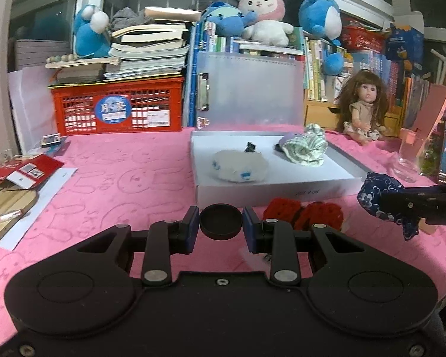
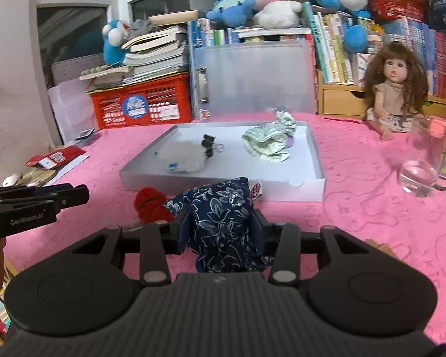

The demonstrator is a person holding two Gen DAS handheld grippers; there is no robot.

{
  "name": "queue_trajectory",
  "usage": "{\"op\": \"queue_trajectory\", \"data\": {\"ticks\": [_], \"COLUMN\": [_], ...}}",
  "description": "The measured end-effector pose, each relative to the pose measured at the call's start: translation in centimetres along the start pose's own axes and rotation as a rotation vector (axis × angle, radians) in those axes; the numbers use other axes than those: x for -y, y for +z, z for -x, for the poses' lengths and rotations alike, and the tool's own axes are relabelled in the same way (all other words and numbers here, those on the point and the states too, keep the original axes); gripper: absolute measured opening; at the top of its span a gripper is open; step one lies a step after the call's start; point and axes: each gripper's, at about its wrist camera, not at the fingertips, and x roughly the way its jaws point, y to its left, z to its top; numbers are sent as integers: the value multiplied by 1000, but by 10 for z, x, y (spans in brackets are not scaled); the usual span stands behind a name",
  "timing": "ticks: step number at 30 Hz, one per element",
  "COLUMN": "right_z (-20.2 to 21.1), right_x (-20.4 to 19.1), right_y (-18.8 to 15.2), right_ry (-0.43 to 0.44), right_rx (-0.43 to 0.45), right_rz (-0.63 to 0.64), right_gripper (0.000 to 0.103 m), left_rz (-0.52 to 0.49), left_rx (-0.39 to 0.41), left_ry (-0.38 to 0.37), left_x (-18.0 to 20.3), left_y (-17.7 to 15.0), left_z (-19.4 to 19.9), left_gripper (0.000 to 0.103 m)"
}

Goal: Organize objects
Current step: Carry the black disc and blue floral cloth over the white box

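**Both grippers carrying items above the pink cloth**

We are clamping a round black lid (image 1: 221,221) in our left gripper (image 1: 221,223), its blue pads pressing each side; our right gripper (image 2: 220,232) is grasping a blue floral pouch (image 2: 220,223); the white tray (image 2: 294,189) is lying just ahead, holding a fluffy white bundle (image 2: 181,156), a binder clip (image 2: 208,144) and a green striped cloth (image 2: 267,142).

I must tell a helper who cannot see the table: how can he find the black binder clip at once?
Find the shallow white tray on the pink tablecloth. On its left side lies a white fluffy bundle; the black binder clip rests against it. It is the tray's only hard, black thing; the rest are soft cloth.
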Motion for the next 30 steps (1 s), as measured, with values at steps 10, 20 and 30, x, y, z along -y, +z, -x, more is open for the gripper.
{"op": "queue_trajectory", "data": {"ticks": [10,20,30], "right_z": [-19,-56,-96], "right_x": [24,48,55], "right_y": [37,69,78], "right_ry": [-88,-96,-76], "right_rx": [11,-9,-67], "right_rz": [-79,-140,-112], "right_gripper": [46,46,47], "left_rz": [68,70,66], "left_rx": [-10,-19,-81], "left_ry": [-45,-75,-75], "left_x": [-3,8,13], "left_y": [40,72,79], "left_z": [-35,-79,-130], "left_gripper": [30,30,30]}}
